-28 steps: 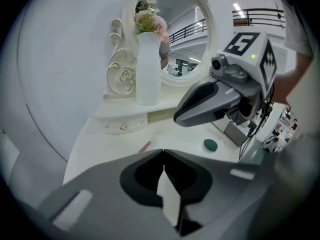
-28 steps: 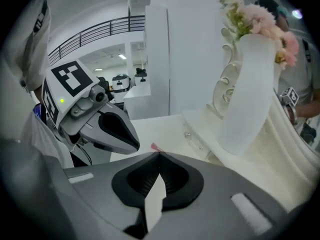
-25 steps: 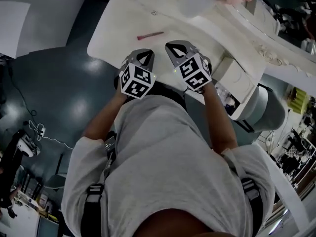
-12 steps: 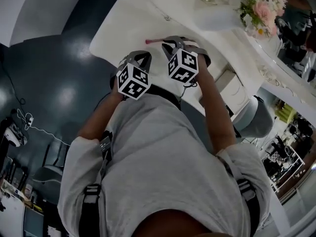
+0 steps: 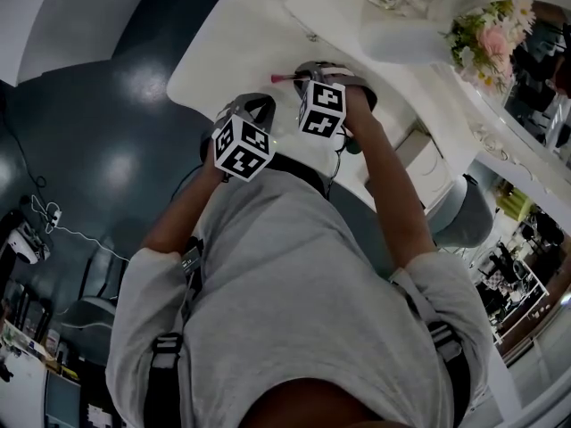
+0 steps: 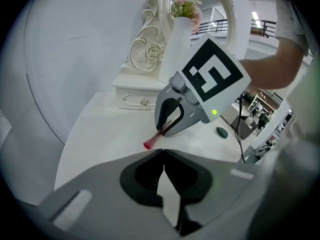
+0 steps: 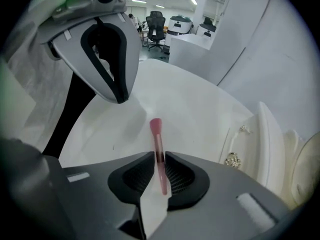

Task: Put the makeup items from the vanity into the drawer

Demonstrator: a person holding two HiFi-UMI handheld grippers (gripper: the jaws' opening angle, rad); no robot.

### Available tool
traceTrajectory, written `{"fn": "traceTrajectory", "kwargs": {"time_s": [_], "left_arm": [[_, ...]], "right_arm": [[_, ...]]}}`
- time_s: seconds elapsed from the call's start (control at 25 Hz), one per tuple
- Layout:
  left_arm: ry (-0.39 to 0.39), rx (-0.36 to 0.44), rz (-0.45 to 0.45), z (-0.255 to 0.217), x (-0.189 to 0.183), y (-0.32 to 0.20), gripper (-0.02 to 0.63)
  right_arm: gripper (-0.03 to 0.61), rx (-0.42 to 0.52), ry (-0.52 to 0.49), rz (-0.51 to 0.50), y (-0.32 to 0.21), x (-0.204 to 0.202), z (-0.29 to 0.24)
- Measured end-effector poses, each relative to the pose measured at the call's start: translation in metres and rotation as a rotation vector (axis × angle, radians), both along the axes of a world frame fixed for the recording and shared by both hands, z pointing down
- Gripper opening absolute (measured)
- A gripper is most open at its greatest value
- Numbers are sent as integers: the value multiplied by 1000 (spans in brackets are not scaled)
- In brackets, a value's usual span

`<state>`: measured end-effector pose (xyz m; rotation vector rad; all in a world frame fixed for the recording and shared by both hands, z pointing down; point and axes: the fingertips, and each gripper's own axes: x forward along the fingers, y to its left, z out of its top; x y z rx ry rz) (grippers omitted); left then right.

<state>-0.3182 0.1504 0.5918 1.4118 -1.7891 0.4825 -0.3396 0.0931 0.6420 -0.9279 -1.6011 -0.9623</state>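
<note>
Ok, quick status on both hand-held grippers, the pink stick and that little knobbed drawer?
left hand-held gripper: shut, empty.
right hand-held gripper: closed on the pink makeup stick.
pink makeup stick: lying flat on the vanity top, between the right jaws.
small knobbed drawer: closed.

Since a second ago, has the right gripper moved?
Yes. The right gripper has moved forward across the vanity top to the pink makeup stick, which now sits between its jaws.
</note>
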Motion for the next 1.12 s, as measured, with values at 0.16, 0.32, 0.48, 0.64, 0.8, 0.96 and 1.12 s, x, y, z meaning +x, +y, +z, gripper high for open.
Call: {"fn": "traceTrajectory", "kwargs": {"time_s": [0.16,0.32,0.48,0.64,0.8,0.96,1.12], "left_arm": [[7,0,3,2,0,4,3],[-1,-2,12,1,-1,5,3],[-22,4,28,-5,1,0,3],[-40,7,40,-8,7,-7,3],[-55,14,64,-12,16,-16,3],[-74,34,80,-21,27,-31,3],[-98,63,131,-30,38,-51,3]], "right_arm": [[46,-21,36,30,-1,3,3],[46,-47,-10,76,1,2,-2],[46,-139,-68,207,3,5,-13],[46,-219,-139,361,-3,9,-29],[46,-346,-223,576,-12,15,-52],[46,-463,-275,734,-23,29,-74],[46,-517,-350,905,-42,47,-88]]}}
